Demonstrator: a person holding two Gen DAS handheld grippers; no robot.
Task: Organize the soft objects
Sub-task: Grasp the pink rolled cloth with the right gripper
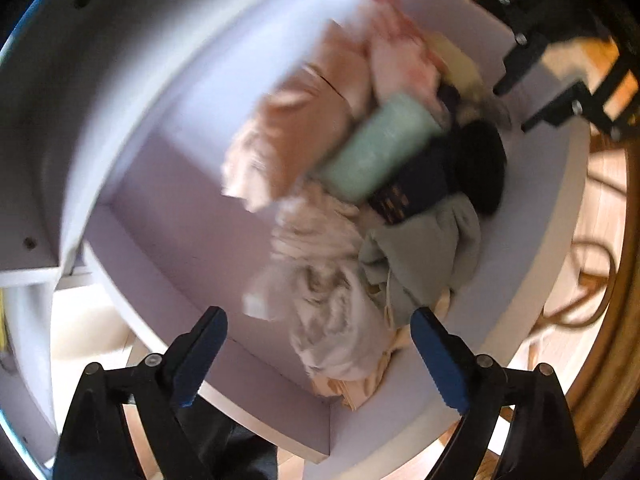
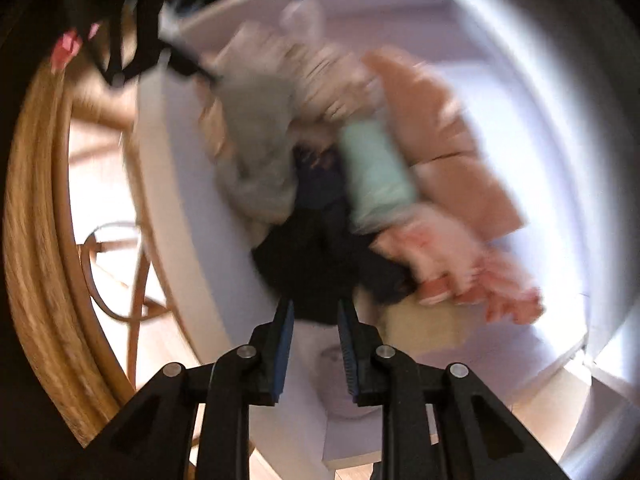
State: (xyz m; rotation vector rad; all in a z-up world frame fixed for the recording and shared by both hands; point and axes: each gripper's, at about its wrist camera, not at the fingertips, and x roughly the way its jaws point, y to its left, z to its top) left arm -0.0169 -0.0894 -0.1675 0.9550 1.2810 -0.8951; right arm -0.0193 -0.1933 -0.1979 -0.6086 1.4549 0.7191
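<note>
A pile of soft cloths lies inside a white shelf compartment [image 1: 192, 216]. In the left wrist view I see a peach cloth [image 1: 292, 136], a mint green roll [image 1: 380, 148], a black cloth [image 1: 480, 160], a grey-green cloth [image 1: 424, 256] and a cream cloth [image 1: 328, 292]. My left gripper [image 1: 320, 352] is open and empty, just in front of the cream cloth. In the right wrist view my right gripper [image 2: 314, 332] has its jaws close together with a narrow gap, at the black cloth [image 2: 312, 268]; blur hides whether it pinches it. The mint roll [image 2: 376, 168] and peach cloth [image 2: 448, 140] lie beyond.
The other gripper shows in each view, at top right of the left wrist view [image 1: 560, 60] and top left of the right wrist view [image 2: 132, 40]. A wicker chair frame [image 2: 44, 240] and wooden floor lie beside the shelf. A pink patterned cloth [image 2: 480, 276] lies at the pile's right.
</note>
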